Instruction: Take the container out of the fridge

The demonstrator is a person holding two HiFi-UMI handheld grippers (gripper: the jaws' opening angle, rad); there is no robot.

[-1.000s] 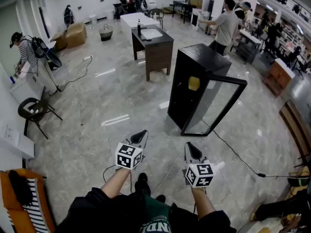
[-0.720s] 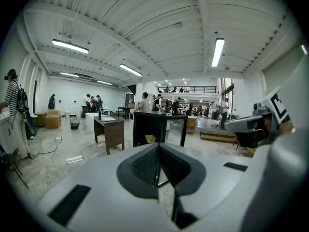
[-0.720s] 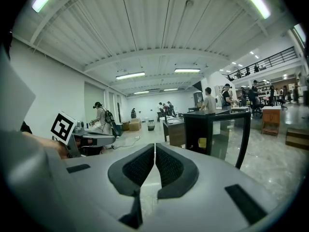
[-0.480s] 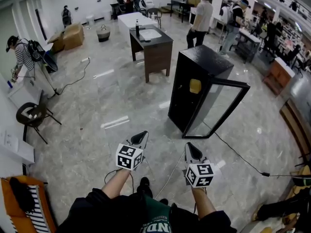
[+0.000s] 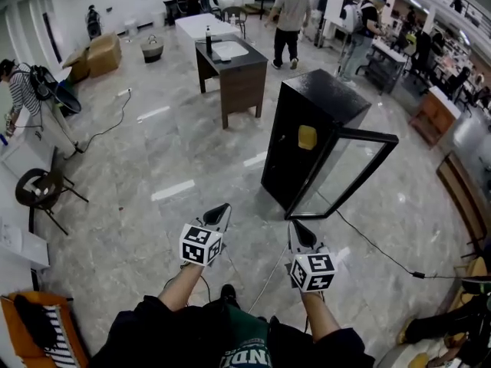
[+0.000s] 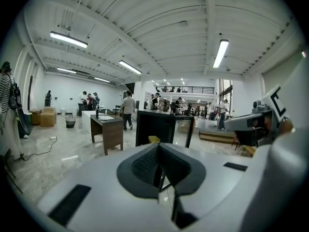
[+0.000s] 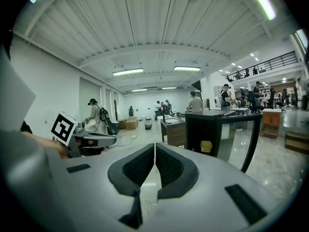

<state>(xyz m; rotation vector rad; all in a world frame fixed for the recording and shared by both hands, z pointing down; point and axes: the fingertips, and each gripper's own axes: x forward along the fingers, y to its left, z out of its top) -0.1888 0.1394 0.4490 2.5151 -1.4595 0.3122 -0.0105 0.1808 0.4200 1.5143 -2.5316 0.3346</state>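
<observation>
A black fridge (image 5: 311, 121) stands on the floor ahead, its glass door (image 5: 349, 171) swung open to the right. A yellow container (image 5: 307, 136) sits inside it, and shows again as the yellow container (image 6: 153, 139) in the left gripper view and the yellow container (image 7: 206, 146) in the right gripper view. My left gripper (image 5: 222, 208) and right gripper (image 5: 294, 227) are held out side by side, well short of the fridge. Both are shut and hold nothing: the left gripper (image 6: 159, 149) and right gripper (image 7: 154, 148) have their pads together.
A brown desk (image 5: 230, 71) with a bottle stands beyond the fridge. A black cable (image 5: 376, 248) runs over the marble floor from the fridge to the right. A chair (image 5: 42, 190) and a person stand at the left. Other people walk at the back.
Both grippers have moved forward with me toward the fridge, which now sits a little nearer. A person in a grey shirt has walked left behind the fridge.
</observation>
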